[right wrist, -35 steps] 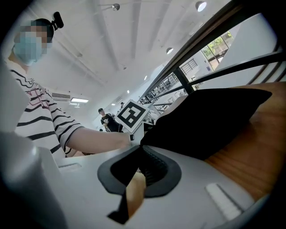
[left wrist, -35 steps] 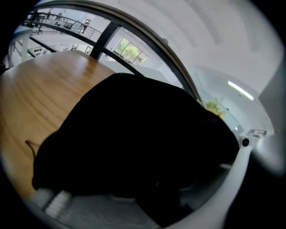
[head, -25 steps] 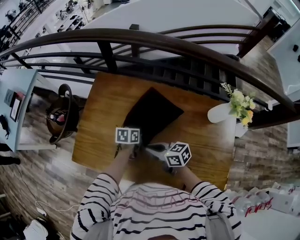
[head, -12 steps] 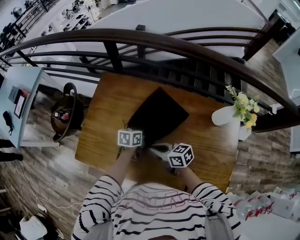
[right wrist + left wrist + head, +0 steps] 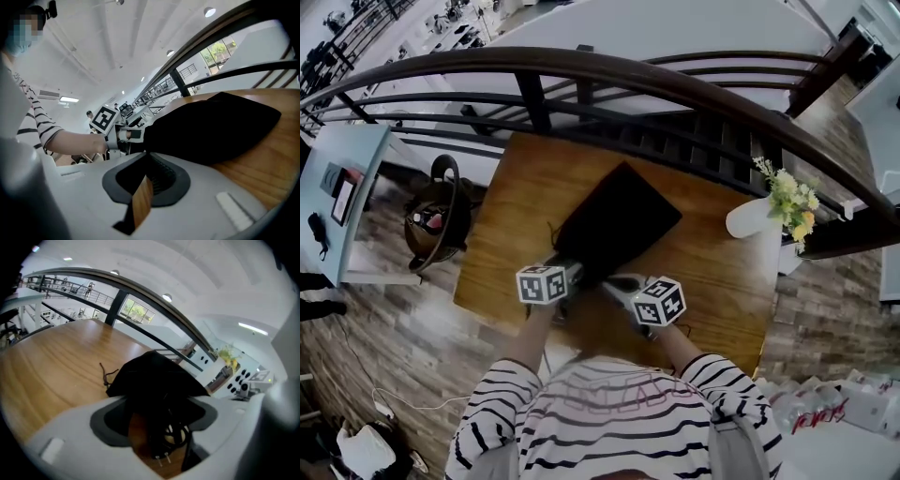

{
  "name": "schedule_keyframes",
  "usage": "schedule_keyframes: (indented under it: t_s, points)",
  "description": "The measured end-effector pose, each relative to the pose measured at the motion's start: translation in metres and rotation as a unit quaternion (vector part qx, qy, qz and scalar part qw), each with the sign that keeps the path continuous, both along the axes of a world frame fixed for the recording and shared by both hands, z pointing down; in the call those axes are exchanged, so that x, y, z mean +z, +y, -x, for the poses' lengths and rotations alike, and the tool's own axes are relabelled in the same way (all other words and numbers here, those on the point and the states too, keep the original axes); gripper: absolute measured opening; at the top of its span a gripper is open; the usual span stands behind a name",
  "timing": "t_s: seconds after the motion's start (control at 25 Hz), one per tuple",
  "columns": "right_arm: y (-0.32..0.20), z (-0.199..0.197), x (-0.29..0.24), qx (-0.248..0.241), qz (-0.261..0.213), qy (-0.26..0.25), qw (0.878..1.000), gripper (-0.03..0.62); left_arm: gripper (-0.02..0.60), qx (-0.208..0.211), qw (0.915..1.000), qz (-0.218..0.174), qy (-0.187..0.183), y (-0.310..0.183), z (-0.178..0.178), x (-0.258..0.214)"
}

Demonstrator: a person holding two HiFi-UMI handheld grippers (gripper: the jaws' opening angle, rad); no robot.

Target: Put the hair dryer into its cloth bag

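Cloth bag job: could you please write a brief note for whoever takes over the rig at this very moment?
Grippers: the left hand-held gripper is shut on the near edge of the cloth bag at its mouth. The right hand-held gripper pinches the bag's edge from the other side.
Things: the bag lies bulging on the wooden table, mouth towards the person.
Done: the hair dryer body is out of sight, apparently inside.
Left: the coiled cord and plug show at the mouth. Tuck them in, then pull the drawstring.
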State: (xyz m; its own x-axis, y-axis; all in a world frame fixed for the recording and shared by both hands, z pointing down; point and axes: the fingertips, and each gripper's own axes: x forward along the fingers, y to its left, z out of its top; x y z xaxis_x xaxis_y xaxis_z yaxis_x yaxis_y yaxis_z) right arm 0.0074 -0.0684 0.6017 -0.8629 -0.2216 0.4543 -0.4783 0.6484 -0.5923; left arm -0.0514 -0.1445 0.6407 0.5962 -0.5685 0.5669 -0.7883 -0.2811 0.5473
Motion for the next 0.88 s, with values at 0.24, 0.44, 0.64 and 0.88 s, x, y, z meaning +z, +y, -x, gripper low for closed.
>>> schedule_keyframes:
  t_s: [0.24, 0.44, 0.64, 0.88]
  points:
    - [0.015, 0.001, 0.017, -0.008, -0.057, 0.112, 0.992, 0.014, 0.304, -0.028, 0.9996, 0.001, 0.007, 0.033, 0.026, 0.000]
    - [0.024, 0.001, 0.030, 0.004, -0.078, 0.169, 0.983, 0.017, 0.301, -0.029, 0.9996, -0.004, -0.002, 0.061, 0.040, -0.002]
    - [0.031, 0.001, 0.036, 0.042, -0.080, 0.188, 0.978, 0.033, 0.298, -0.020, 0.9996, -0.011, -0.015, 0.086, 0.053, -0.006]
    - [0.042, 0.005, 0.031, 0.074, -0.087, 0.192, 0.975, 0.097, 0.287, -0.010, 0.9995, -0.026, -0.018, 0.105, 0.064, -0.016]
